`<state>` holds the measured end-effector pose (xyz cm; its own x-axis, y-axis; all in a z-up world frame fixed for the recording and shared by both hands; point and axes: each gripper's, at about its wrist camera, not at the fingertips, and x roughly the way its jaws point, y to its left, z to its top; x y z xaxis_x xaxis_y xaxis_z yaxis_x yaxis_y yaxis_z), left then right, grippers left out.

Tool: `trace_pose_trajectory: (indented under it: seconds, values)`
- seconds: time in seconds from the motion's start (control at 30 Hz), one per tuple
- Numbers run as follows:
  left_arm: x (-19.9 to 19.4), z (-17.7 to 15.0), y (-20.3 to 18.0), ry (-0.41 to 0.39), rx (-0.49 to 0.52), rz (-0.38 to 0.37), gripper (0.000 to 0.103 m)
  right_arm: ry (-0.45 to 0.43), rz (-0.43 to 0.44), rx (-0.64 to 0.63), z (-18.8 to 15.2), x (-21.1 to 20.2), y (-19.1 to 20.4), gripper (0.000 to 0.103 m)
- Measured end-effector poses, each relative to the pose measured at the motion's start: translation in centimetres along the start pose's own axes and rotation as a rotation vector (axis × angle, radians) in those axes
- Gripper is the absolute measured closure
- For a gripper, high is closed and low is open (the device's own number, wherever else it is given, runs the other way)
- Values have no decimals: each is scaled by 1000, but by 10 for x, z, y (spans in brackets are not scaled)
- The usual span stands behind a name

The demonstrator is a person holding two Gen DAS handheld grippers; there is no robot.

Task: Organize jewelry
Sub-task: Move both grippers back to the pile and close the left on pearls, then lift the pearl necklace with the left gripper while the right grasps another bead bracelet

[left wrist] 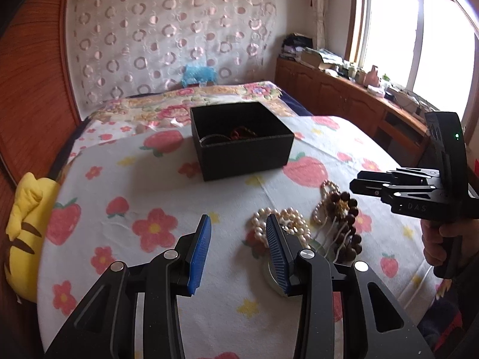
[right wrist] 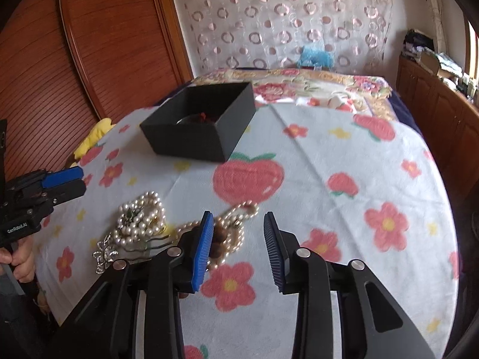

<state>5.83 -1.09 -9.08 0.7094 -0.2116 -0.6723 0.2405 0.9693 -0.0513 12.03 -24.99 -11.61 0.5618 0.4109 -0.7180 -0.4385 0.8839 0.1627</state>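
A bed spread with a strawberry-and-flower blanket (left wrist: 125, 179) is seen serving as the work surface, a yellow plush toy (left wrist: 24, 233) wedged at its edge. A black box (left wrist: 242, 140) is set open farther up the blanket, with a dark red beaded piece (left wrist: 242, 133) and a dark ring-like item already laid inside. Most of the sorting is judged still to be done: a tangle of pearl strands (right wrist: 140, 221), a brown bead bracelet (left wrist: 347, 218) and a silver brooch-like piece (right wrist: 104, 254) are left heaped on the blanket, well apart from the box. The left gripper (left wrist: 238, 251) and the right gripper (right wrist: 238, 248) are held just above the heap, jaws partly parted, nothing gripped.
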Motion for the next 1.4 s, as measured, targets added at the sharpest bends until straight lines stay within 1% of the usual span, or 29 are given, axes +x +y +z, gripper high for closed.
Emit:
trace_pose_trajectory:
  seconds: [0.23, 0.4, 0.47, 0.6, 0.67, 0.73, 0.77, 0.8, 0.87, 1.0, 1.13, 1.2, 1.27, 1.3, 1.4]
  values:
    - [20, -3, -8, 60, 12, -49, 67, 50, 34, -4, -5, 12, 6, 67]
    - [36, -1, -9, 105, 16, -95, 67, 65, 43, 8, -6, 16, 4, 67]
    - [40, 0, -11, 117, 20, -109, 69, 69, 44, 9, -6, 16, 4, 67]
    - [51, -1, -15, 149, 36, -125, 79, 74, 48, 8, -6, 17, 4, 67]
    - [54, 0, -14, 151, 25, -142, 80, 78, 53, 8, -6, 18, 4, 67]
    - [54, 2, -13, 148, 20, -148, 92, 82, 55, 5, -6, 19, 5, 67]
    - [53, 3, -13, 147, 21, -146, 94, 82, 56, 4, -6, 20, 5, 67]
    - [51, 3, -13, 144, 27, -146, 96, 83, 57, 4, -6, 20, 5, 67]
    - [50, 5, -13, 136, 37, -136, 96, 87, 60, 4, -7, 21, 5, 67]
    - [42, 11, -6, 104, 17, -111, 96, 90, 64, 6, -8, 21, 4, 67]
    - [24, 23, -3, 40, 2, -98, 96, 88, 63, 0, -7, 20, 4, 68]
    - [12, 29, -3, 4, 1, -94, 96, 90, 60, -5, -7, 20, 5, 74]
    - [-1, 37, -6, -37, 5, -92, 96, 89, 57, -9, -8, 20, 6, 75]
    - [-8, 41, -7, -54, 8, -94, 96, 89, 56, -11, -8, 19, 6, 77]
    - [-21, 47, -11, -90, 19, -89, 96, 84, 53, -15, -8, 16, 5, 86]
